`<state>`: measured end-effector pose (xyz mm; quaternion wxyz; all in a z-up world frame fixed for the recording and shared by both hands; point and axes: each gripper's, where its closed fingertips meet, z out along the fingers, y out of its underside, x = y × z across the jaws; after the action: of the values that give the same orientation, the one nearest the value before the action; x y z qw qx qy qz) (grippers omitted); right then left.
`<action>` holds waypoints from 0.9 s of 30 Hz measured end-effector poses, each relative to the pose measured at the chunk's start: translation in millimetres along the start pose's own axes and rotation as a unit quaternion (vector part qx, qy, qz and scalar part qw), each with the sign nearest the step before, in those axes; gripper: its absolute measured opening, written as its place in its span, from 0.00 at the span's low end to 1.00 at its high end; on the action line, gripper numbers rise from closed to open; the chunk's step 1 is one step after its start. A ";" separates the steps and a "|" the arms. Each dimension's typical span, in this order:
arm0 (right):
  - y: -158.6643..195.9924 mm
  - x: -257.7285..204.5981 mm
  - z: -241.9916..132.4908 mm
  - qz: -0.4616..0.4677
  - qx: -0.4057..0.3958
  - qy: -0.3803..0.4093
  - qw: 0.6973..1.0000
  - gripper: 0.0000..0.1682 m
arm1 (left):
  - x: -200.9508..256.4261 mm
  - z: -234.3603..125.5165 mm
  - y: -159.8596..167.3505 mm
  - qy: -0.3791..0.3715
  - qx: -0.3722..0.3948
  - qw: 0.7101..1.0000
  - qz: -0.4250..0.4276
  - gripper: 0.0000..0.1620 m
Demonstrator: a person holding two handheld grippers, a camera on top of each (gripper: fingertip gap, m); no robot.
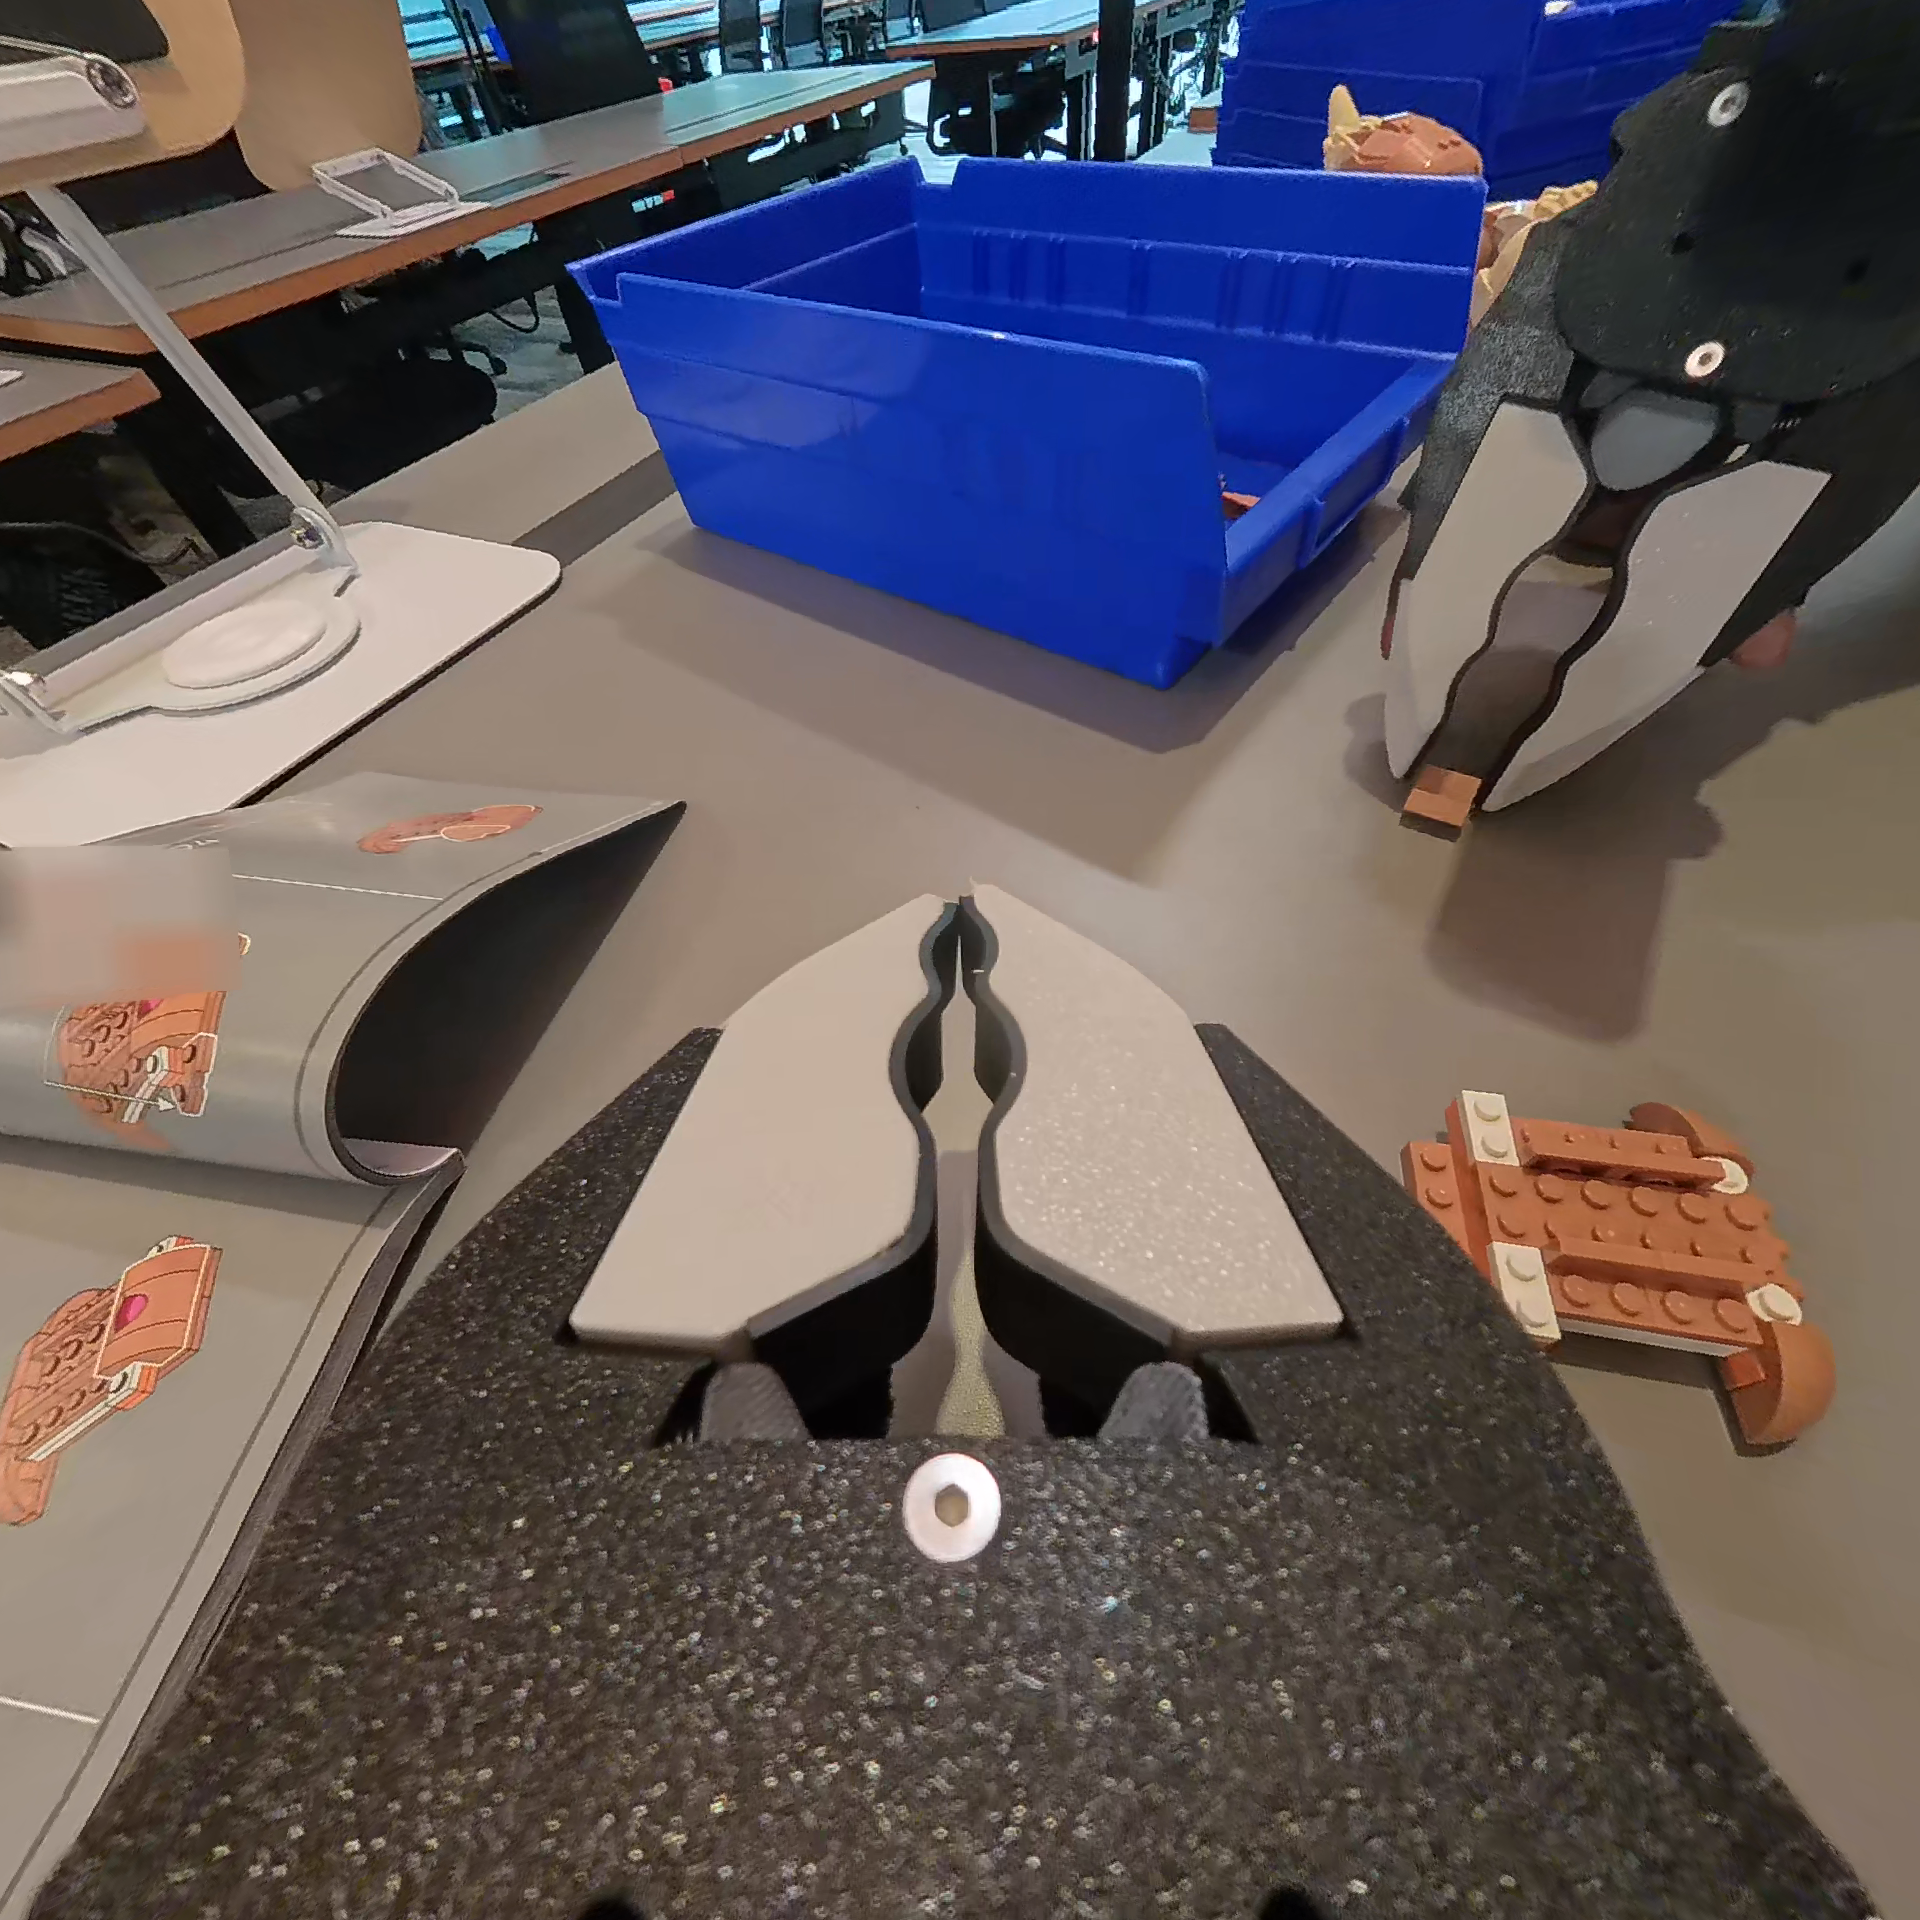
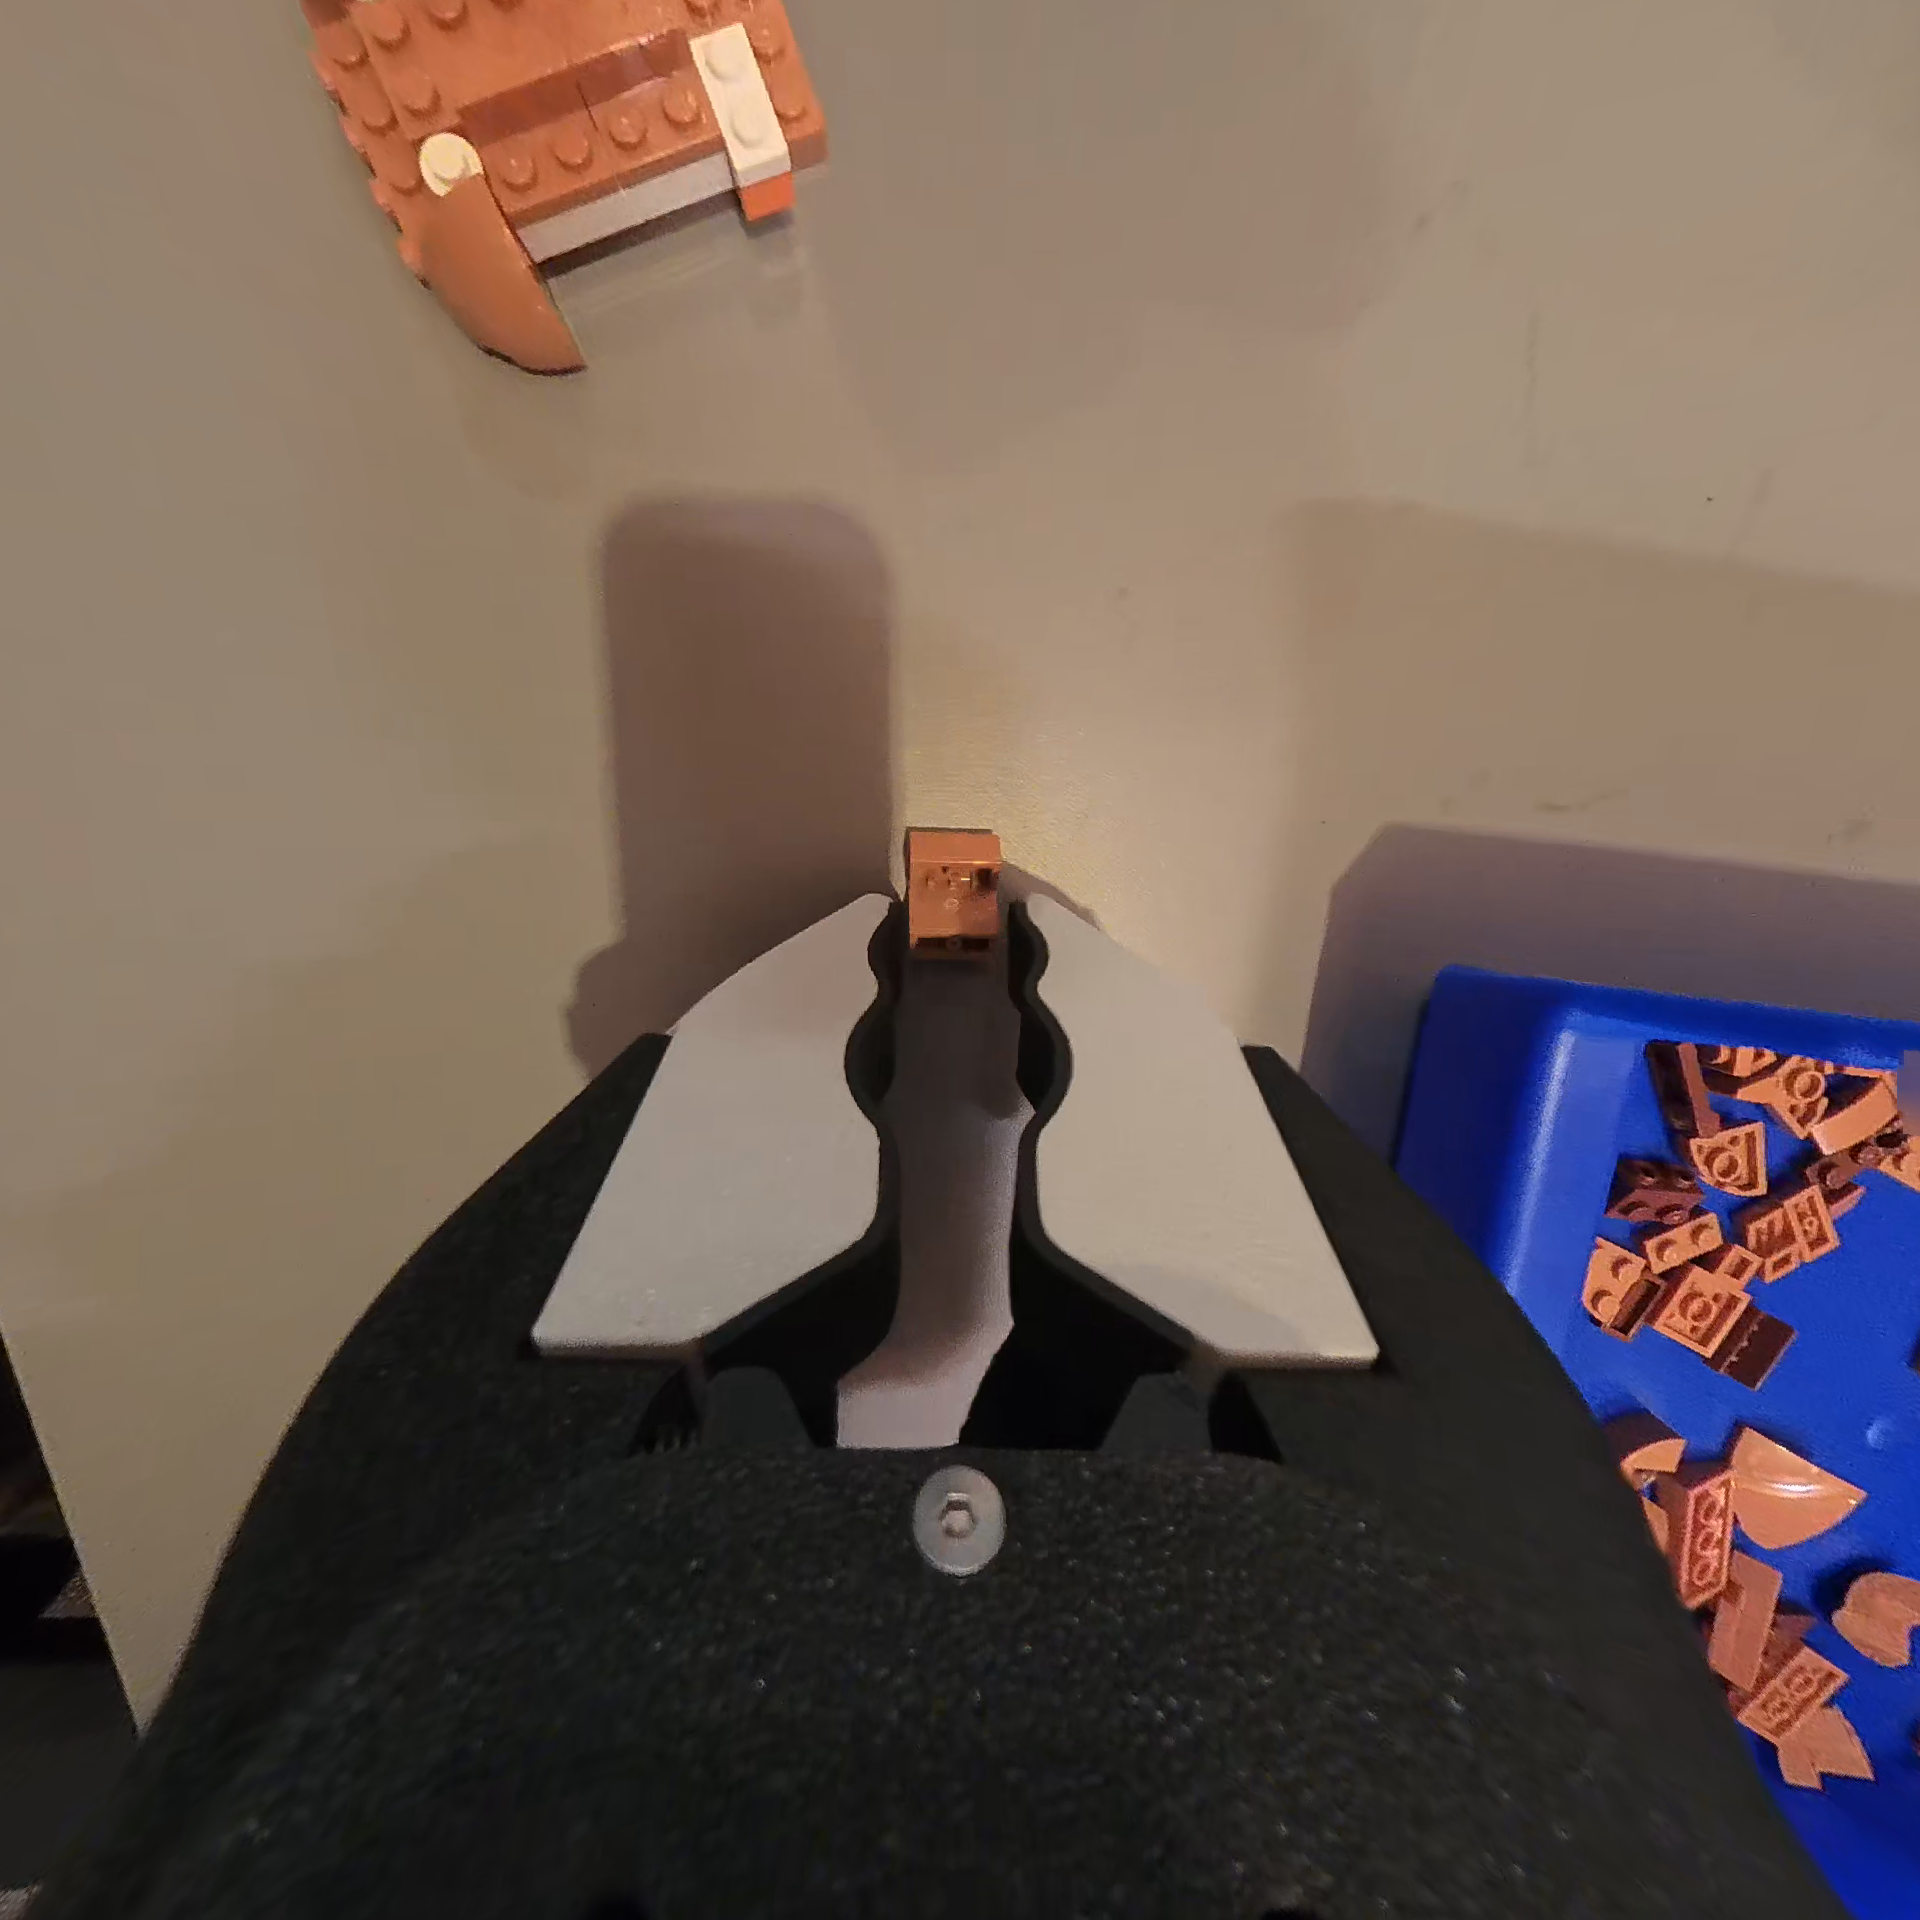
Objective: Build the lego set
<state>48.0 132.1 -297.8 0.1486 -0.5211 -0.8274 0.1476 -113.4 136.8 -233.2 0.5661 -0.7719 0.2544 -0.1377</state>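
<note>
Right gripper pinching a small brown brick between its fingertips, tips lowered to the worktop, just in front of the blue bin. Left gripper hovering with its fingertips pressed together and nothing between them, near the middle of the worktop, beside the curled instruction booklet lying toward the left edge.

Sitting partly built on the bare worktop: a brown model, several layers of studded plates with white pieces at the corners and a rounded brown piece on one end, well apart from both grippers. Lying unused in the bin, a heap of loose brown bricks, so seemingly much building left. Showing a taller, more finished shape on the booklet pages, which suggests an early-to-middle stage. Probably next: carrying the pinched brick over to the model and pressing it on, with the left gripper free for steadying the base.
</note>
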 end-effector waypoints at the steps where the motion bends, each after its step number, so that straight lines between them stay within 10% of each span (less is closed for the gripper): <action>1: -0.1 0.1 -0.8 0.000 0.001 0.000 1.000 0.12 | 0.0 -0.2 -0.3 0.000 0.001 1.000 -0.001 0.00; 27: -37.2 7.4 -18.5 0.012 0.079 -0.010 0.997 0.19 | 26.5 8.5 -1.7 0.060 0.007 0.998 -0.011 0.00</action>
<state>21.9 125.0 -265.4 0.1794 -0.5160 -0.8083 0.2194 -86.6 129.4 -236.3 0.5539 -0.7609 0.2783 -0.1917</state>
